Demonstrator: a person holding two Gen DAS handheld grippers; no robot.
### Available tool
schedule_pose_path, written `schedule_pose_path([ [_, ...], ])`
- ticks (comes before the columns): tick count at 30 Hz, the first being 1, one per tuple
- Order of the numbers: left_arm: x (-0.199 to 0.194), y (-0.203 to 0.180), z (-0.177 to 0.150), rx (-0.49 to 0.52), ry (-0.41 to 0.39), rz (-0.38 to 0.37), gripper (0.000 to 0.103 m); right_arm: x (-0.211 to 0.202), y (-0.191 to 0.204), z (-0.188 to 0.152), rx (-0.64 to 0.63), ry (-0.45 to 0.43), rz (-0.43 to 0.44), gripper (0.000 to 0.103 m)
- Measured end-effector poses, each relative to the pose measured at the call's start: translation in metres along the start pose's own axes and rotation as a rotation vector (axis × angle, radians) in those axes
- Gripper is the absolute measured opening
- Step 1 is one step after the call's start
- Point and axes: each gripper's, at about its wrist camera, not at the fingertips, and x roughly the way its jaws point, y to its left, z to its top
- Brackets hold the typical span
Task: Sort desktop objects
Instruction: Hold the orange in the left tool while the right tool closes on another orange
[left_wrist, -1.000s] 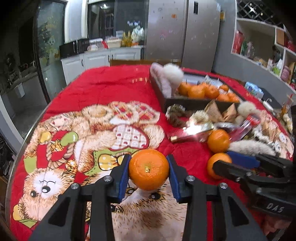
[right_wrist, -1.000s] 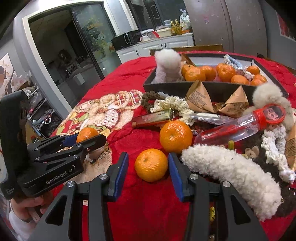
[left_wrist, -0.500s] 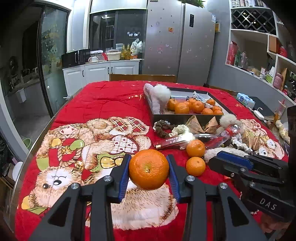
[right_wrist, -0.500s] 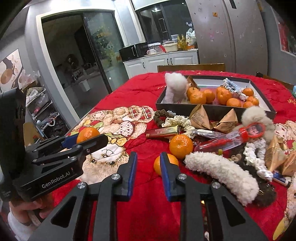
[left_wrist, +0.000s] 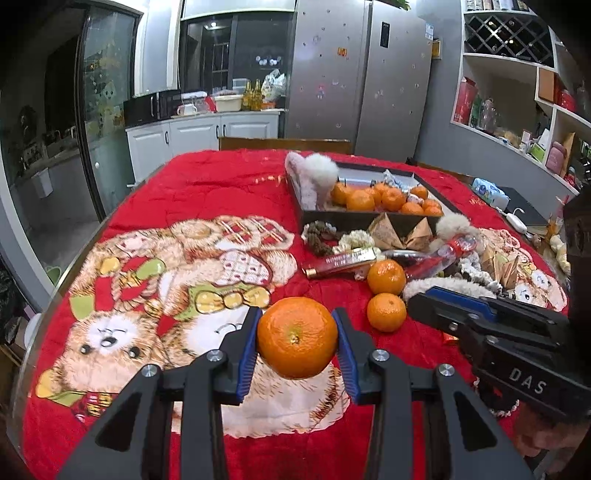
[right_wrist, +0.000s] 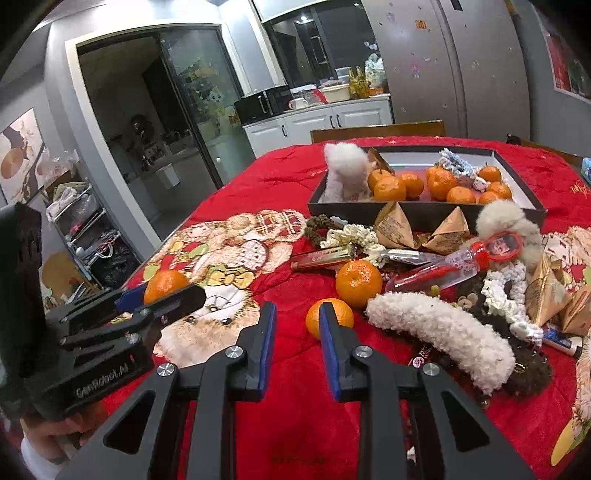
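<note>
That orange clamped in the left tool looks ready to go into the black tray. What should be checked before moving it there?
1. Grip: the left gripper has the round orange mandarin squeezed between both blue pads. Ok.
2. Lift: the mandarin is off the red bear-print blanket. Ok.
3. Room in the black rectangular tray: bare floor shows behind its mandarins. Ok.
4. Path: the fluffy white plush toy stands at the tray's near-left corner. Not ok, go around.
5. Right gripper: empty, jaws slightly apart, low beside the small loose mandarin. Ok.
</note>
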Motion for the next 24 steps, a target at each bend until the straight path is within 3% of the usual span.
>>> schedule_pose_path([
  [3,0.012,0.000,-0.003,-0.030,0.031,-0.039,0.040,0.012,-0.005,0.000,0.030,0.021,0.011,0.030],
  [4,0.015,-0.001,-0.004,-0.030,0.036,-0.034,0.040,0.016,-0.007,0.000,0.037,0.026,0.010,0.036],
  [12,0.045,0.003,-0.002,-0.020,0.085,-0.013,0.040,0.043,-0.013,-0.002,0.031,0.063,-0.053,0.048],
  [16,0.060,0.006,-0.004,-0.027,0.114,-0.011,0.040,0.062,-0.021,-0.004,0.066,0.137,-0.056,0.047],
  [18,0.066,0.006,-0.004,-0.031,0.134,-0.008,0.040,0.062,-0.020,-0.003,0.064,0.133,-0.061,0.047],
  [24,0.069,0.007,-0.004,-0.038,0.140,-0.004,0.040,0.067,-0.002,-0.005,-0.015,0.150,-0.203,0.037],
])
